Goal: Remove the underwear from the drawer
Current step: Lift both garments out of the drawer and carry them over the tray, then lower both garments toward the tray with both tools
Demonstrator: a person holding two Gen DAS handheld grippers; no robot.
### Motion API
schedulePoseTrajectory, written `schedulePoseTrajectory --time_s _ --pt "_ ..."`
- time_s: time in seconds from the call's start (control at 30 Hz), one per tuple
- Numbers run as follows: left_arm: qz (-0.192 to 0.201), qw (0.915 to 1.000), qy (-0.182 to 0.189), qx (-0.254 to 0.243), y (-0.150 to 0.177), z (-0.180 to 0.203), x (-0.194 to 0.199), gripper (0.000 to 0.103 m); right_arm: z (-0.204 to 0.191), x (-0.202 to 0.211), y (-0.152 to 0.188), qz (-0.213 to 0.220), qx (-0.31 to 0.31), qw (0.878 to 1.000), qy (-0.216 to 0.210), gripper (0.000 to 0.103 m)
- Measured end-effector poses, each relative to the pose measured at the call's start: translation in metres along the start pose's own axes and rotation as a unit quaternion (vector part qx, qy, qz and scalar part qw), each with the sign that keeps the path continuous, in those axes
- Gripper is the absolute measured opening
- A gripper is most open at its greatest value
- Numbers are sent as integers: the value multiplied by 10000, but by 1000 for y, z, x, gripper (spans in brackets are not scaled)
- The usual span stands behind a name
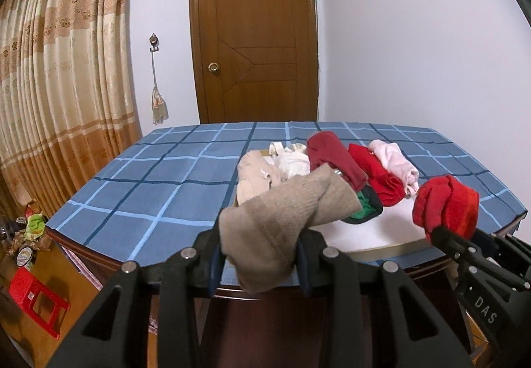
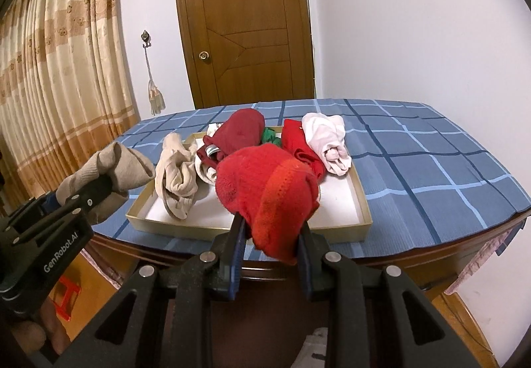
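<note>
Garments hang clenched in both my grippers, beige underwear [image 1: 282,228] in the left gripper [image 1: 259,265] and red underwear [image 2: 268,195] in the right gripper [image 2: 270,255], lifted at lower centre clear of the shallow drawer tray [image 2: 361,202].

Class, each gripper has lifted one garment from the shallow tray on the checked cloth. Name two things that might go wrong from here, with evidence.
1. The left gripper pinches only a fold of the beige garment; much of it hangs loose and may slip out.
2. The red garment bulges out of the right gripper just above the tray rim; a trailing edge might catch there or drag the dark red garment along.
</note>
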State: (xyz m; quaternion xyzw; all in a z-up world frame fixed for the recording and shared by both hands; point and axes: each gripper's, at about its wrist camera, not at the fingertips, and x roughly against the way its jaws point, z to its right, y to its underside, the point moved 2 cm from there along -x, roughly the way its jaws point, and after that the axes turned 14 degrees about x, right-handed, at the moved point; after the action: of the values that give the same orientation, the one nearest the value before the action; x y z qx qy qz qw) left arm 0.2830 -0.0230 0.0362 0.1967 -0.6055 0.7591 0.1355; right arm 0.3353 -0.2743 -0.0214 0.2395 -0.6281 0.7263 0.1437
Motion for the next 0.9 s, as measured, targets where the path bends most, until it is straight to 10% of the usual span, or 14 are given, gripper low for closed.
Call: schedulePoseTrajectory --time_s 0.9 --pt "85 9999 61 17 -25 8 -7 34 12 -1 -21 181 -116 9998 34 30"
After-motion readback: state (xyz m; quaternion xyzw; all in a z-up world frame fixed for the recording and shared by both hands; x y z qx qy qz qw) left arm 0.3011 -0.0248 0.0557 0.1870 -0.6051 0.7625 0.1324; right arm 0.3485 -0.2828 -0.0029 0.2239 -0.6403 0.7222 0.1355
